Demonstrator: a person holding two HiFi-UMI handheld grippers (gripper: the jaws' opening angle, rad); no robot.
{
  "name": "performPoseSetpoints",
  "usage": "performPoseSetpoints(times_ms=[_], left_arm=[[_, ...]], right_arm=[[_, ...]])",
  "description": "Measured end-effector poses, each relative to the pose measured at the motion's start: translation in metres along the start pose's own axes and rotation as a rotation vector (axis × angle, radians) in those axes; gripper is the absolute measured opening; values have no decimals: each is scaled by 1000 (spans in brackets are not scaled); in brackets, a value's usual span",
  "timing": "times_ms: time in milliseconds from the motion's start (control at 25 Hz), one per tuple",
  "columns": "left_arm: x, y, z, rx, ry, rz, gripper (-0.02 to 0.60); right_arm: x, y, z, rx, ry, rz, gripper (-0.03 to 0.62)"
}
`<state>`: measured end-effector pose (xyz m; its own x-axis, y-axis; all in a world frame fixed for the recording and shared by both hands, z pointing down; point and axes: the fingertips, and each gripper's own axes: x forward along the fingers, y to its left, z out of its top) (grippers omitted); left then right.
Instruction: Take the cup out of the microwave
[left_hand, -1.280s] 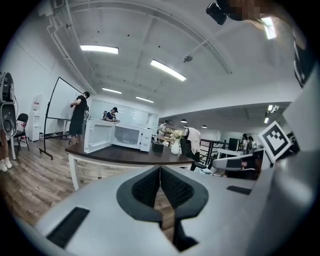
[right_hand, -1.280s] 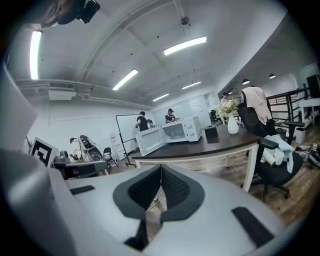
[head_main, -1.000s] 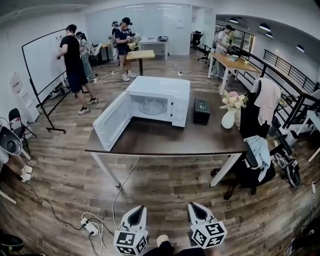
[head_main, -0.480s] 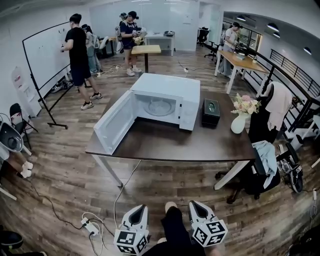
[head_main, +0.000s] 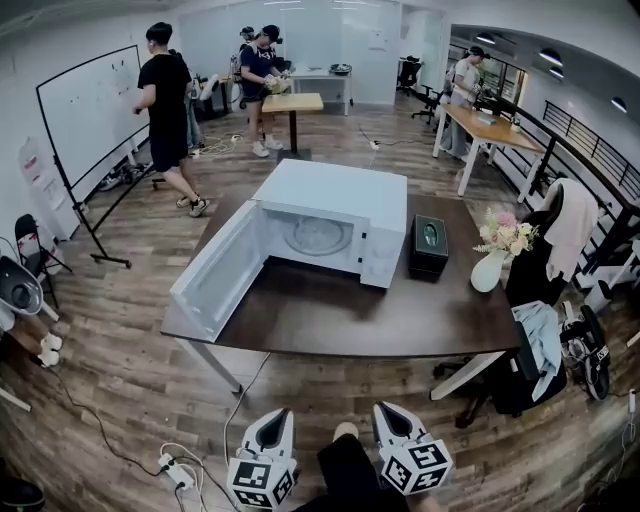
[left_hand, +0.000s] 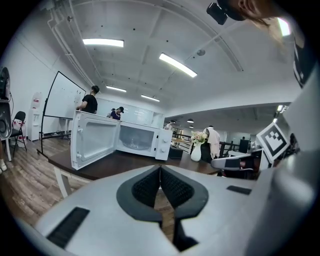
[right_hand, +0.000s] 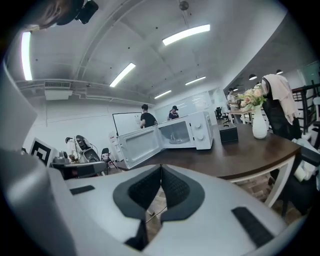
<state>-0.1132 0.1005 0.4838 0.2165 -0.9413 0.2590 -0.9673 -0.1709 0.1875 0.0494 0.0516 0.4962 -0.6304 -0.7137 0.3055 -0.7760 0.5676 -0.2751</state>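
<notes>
We're closer in: the white box-shaped microwave oven (head_main: 335, 190) on the dark brown wooden desk (head_main: 400, 310) sits larger in the head view than a second ago, its door still swung wide. Both the left claw (head_main: 274, 420) and right claw (head_main: 392, 414) are clenched and empty, well short of the desk. Inside, only the round glass turntable (head_main: 320, 235) shows; the cup can't be made out.

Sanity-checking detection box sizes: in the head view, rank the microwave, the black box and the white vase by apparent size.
1. microwave, by far the largest, door open.
2. black box.
3. white vase, flowers not counted; only slightly smaller than the black box, so that gap is narrow.
</notes>
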Motion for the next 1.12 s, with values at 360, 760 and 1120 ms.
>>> performPoseSetpoints(times_ms=[360, 760, 1120], left_arm=[[108, 40, 45, -2, -7, 29, 6], [205, 78, 70, 2, -15, 49, 6], [246, 82, 79, 18, -32, 21, 6]], right_arm=[[103, -39, 52, -23, 24, 65, -8], [193, -92, 90, -40, 29, 78, -8], [228, -99, 91, -34, 50, 109, -8]])
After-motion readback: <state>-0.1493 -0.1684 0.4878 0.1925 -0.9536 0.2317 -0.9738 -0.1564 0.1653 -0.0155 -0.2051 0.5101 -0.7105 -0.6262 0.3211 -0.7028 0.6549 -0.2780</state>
